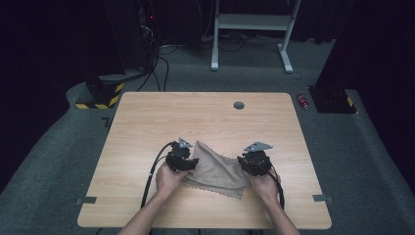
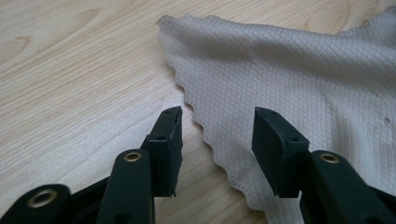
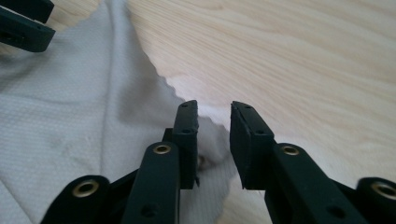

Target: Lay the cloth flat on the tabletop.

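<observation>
With both hands low at the near edge of the table (image 1: 147, 112), the step looks like picking up the cloth (image 1: 215, 169) by its two sides, so each gripper should slide one jaw under the scalloped hem and pinch well inside it. The left gripper (image 2: 217, 123) stands half open astride the hem, gripping nothing; the right gripper (image 3: 213, 123) is narrower, with a fold between its jaws, not pinched. The cloth is thin, beige, diamond-woven and rumpled on pale wood-grain.

Beige cloth (image 2: 299, 79) (fine diamond weave, scalloped edge); light wood-grain table (image 1: 147, 122); black grippers.
</observation>
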The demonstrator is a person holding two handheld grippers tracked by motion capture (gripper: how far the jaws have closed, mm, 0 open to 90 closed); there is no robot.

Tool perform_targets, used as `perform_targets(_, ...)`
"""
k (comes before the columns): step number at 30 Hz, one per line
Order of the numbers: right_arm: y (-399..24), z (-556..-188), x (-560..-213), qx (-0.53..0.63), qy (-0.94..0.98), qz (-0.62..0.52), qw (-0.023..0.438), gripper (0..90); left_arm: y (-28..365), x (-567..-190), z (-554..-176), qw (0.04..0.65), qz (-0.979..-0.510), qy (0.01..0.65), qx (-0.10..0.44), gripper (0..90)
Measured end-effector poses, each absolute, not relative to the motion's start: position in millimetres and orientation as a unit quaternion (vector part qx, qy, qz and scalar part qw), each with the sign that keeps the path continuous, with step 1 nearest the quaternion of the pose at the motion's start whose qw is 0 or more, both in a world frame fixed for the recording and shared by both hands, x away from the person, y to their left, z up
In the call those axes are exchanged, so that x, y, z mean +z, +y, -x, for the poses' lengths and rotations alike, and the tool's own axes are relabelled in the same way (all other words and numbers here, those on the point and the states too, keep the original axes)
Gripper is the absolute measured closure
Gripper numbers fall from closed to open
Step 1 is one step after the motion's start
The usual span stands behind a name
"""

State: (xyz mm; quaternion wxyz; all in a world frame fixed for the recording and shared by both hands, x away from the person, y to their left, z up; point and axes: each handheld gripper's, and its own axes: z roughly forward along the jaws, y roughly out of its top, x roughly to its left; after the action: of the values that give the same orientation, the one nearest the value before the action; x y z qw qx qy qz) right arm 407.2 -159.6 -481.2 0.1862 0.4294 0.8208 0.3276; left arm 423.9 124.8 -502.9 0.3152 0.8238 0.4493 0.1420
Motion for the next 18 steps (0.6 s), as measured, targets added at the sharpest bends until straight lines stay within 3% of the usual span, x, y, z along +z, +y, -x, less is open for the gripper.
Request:
perform_targets(4, -173, -408, -489, 0.321, 0.812, -0.457, 0.170, 64.0, 117, -507, -427, 0.299, -0.830, 0.448, 0.144, 57.3)
perform_targets(8, -170, -409, -500, 0.304, 0.821, -0.460, 0.152, 63.4, 113, -506, -428, 0.290, -0.834, 0.445, 0.149, 57.4)
perform_targets(10, -167, -412, -505, 0.300, 0.825, -0.459, 0.138, 68.8, 113, -506, -428, 0.293, -0.837, 0.437, 0.148, 61.9)
perform_targets(13, -163, -415, -507, 0.302, 0.830, -0.449, 0.137, 87.0, 112, -506, -427, 0.295, -0.844, 0.425, 0.141, 76.4)
perform_targets(18, -154, -415, -499, 0.294, 0.845, -0.424, 0.138, 89.2, 110, -504, -430, 0.290, -0.852, 0.415, 0.134, 86.9)
